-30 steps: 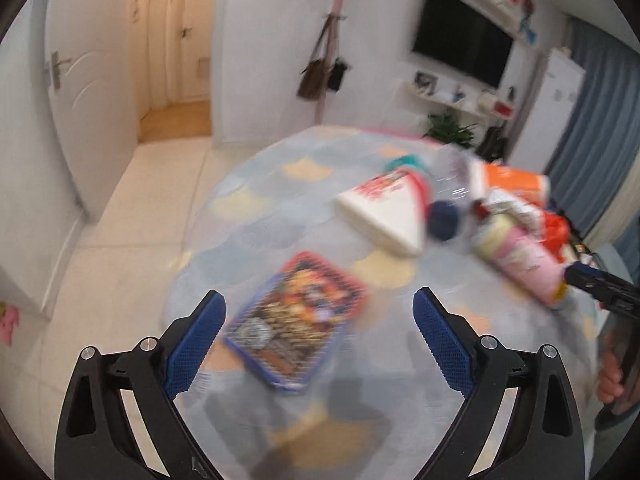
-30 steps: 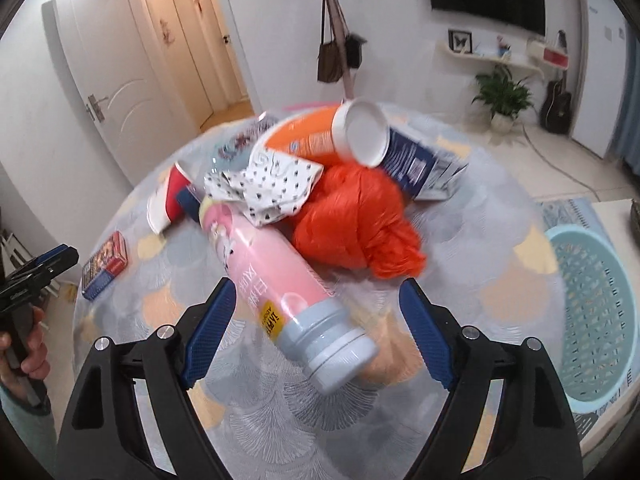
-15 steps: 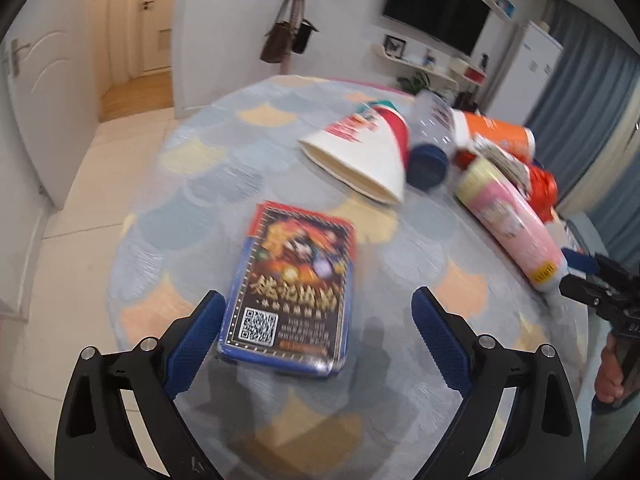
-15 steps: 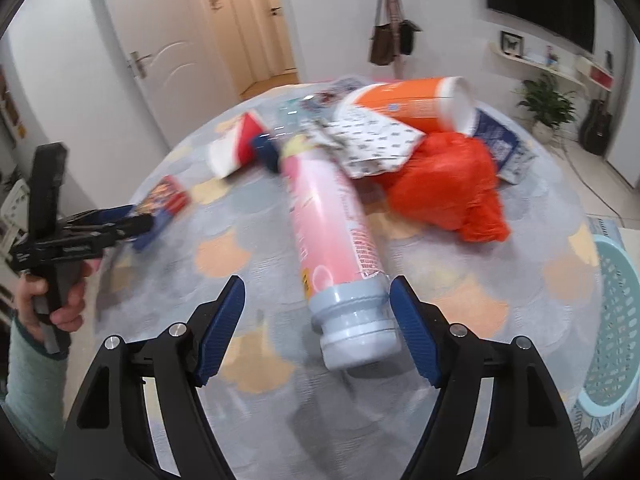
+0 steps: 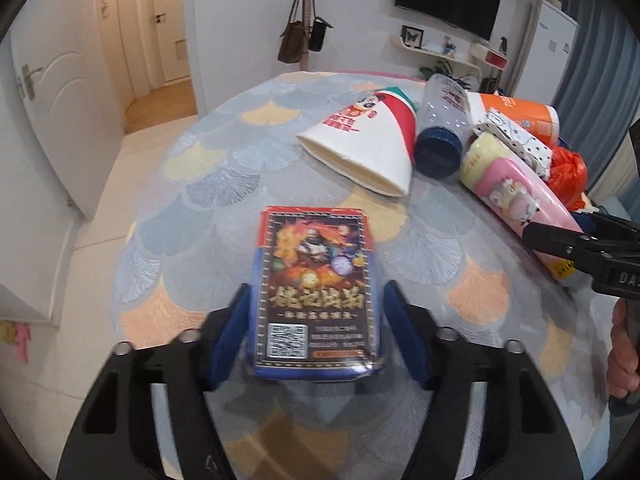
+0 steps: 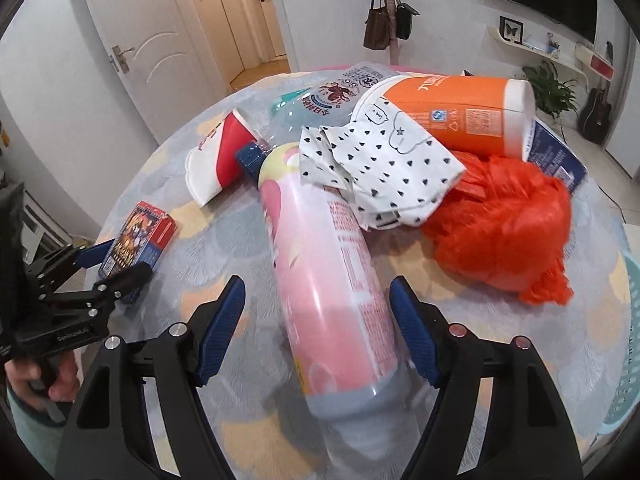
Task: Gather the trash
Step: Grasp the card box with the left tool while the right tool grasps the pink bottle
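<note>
Now, taking the pink bottle [image 6: 324, 280] as the landmark and going left to right: farthest left of it, near the edge of the round patterned surface [image 5: 224, 184], lies a small printed box [image 5: 316, 296]. The left gripper [image 5: 316, 332] straddles this box; its jaws have just been closing, the left pad sits at the box's side and a thin gap shows at the right pad, so a firm grip cannot be told. Between the box and the bottle lies a tipped red-and-white paper cup [image 6: 218, 156], with a clear bottle's dark blue cap [image 6: 250, 156] just beside the pink bottle's far end. The pink bottle lies on its side, its grey cap toward the camera. The right gripper [image 6: 316, 328] brackets it, jaws just closing, with visible gaps on both sides, so nothing is held. Right of the bottle sit a heart-dotted paper bag [image 6: 384, 168], an orange canister [image 6: 452, 116], a crumpled orange plastic bag [image 6: 504, 232], and, well apart at the far right, a pale teal basket [image 6: 628, 352].
</note>
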